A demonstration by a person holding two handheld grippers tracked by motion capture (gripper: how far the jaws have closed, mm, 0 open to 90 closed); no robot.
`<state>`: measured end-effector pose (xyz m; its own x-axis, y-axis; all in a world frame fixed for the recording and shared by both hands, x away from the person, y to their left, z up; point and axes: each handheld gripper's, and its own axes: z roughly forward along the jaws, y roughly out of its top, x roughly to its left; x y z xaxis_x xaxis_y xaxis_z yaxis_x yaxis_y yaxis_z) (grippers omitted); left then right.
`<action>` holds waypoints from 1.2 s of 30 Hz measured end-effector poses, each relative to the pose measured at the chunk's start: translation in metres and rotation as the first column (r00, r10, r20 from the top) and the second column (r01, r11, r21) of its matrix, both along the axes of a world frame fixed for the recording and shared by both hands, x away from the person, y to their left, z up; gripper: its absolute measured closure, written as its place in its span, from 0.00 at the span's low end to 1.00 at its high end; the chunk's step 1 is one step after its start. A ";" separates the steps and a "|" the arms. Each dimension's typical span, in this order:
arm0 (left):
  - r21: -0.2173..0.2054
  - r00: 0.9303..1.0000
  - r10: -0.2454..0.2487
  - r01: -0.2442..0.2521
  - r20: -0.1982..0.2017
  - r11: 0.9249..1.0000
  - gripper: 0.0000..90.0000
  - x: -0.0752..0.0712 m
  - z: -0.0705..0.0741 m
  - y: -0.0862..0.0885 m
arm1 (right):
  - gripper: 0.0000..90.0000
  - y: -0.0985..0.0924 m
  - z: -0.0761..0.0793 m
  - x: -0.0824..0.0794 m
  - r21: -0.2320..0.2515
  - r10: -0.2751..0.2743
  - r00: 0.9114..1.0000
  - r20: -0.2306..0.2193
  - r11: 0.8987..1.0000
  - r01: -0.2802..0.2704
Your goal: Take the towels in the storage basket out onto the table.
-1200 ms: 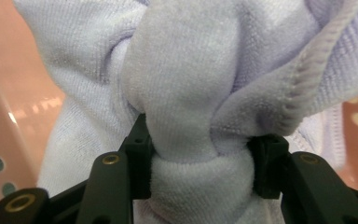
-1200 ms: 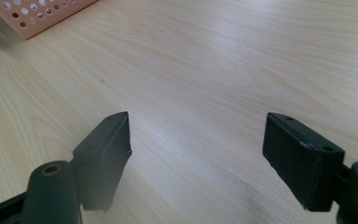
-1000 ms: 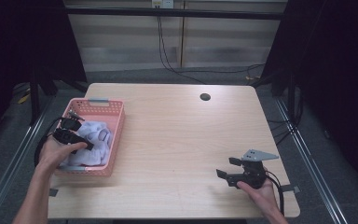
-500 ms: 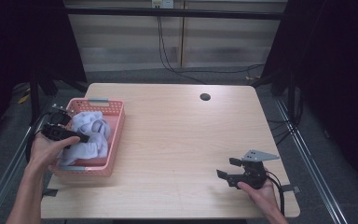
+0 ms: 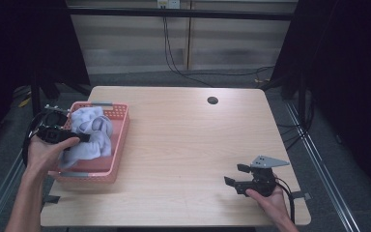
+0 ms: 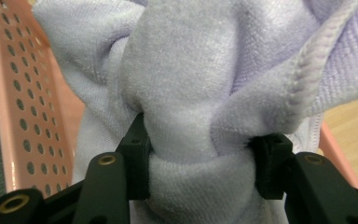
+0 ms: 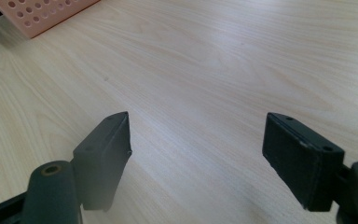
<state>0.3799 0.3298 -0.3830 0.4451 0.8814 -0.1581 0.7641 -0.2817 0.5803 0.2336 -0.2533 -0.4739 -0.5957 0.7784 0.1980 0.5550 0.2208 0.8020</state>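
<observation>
Left gripper view: left tool (image 6: 200, 163) clamps towel (image 6: 200, 79).

Basket (image 5: 118, 145) floor mostly hidden under the lavender towel (image 5: 92, 135)

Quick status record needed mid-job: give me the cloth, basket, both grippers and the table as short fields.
cloth: pale lavender towel, bunched, partly lifted above the basket
basket: pink perforated basket, at the table's left edge
left gripper: left gripper, jaws clamped on a thick fold of the towel
right gripper: right gripper, jaws wide apart, nothing between them, low over the bare wood at the near right
table: light wooden table, with a dark round hole near the far edge
</observation>
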 end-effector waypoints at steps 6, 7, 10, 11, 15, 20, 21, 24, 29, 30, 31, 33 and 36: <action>-0.009 0.999 0.003 -0.003 0.033 1.000 0.55 -0.004 0.008 0.006 | 0.27 0.000 0.000 0.000 -0.004 0.001 1.000 -0.003 1.000 -0.001; -0.016 0.999 0.013 -0.012 0.041 1.000 0.55 -0.004 0.009 0.006 | 0.27 0.000 0.000 0.000 -0.004 -0.001 1.000 -0.005 1.000 0.001; -0.021 0.999 -0.001 0.001 0.040 1.000 0.55 -0.005 0.012 0.007 | 0.27 0.000 0.000 0.001 -0.002 0.001 1.000 -0.002 1.000 -0.001; -0.017 0.999 0.009 -0.009 0.050 1.000 0.55 -0.007 0.014 0.007 | 0.27 0.000 0.000 0.001 0.000 0.000 1.000 -0.002 1.000 0.000; -0.021 0.997 0.009 -0.007 0.071 1.000 0.55 -0.009 0.021 0.009 | 0.27 0.000 0.000 0.000 0.002 0.000 1.000 0.000 1.000 0.000; -0.021 0.996 0.008 -0.006 0.093 1.000 0.55 -0.012 0.030 0.008 | 0.26 -0.001 0.000 0.001 -0.003 0.003 1.000 -0.002 1.000 -0.003; -0.021 0.996 0.008 -0.006 0.093 1.000 0.55 -0.012 0.030 0.008 | 0.26 -0.001 0.000 0.001 -0.002 0.001 1.000 -0.002 1.000 -0.001; -0.024 0.994 0.014 -0.011 0.110 1.000 0.55 -0.014 0.035 0.007 | 0.26 -0.001 0.000 0.001 0.003 -0.003 1.000 0.001 1.000 0.003; -0.028 0.990 0.009 -0.005 0.144 1.000 0.55 -0.018 0.045 0.003 | 0.26 -0.002 0.000 0.002 0.007 -0.002 1.000 0.000 1.000 0.002; -0.028 0.990 0.009 -0.005 0.144 1.000 0.55 -0.018 0.045 0.003 | 0.26 -0.002 0.000 0.001 0.008 -0.001 1.000 0.001 1.000 0.001; -0.027 0.989 0.002 0.002 0.147 1.000 0.54 -0.021 0.047 -0.001 | 0.26 -0.002 0.000 0.001 0.004 0.001 1.000 0.002 1.000 -0.001; -0.028 0.988 -0.003 0.007 0.155 1.000 0.54 -0.022 0.048 -0.002 | 0.26 -0.002 0.000 0.001 0.005 0.003 1.000 0.003 1.000 -0.003; -0.044 0.985 -0.012 0.020 0.172 0.999 0.54 -0.027 0.052 -0.008 | 0.26 -0.002 0.000 0.002 0.005 0.005 1.000 0.002 1.000 -0.005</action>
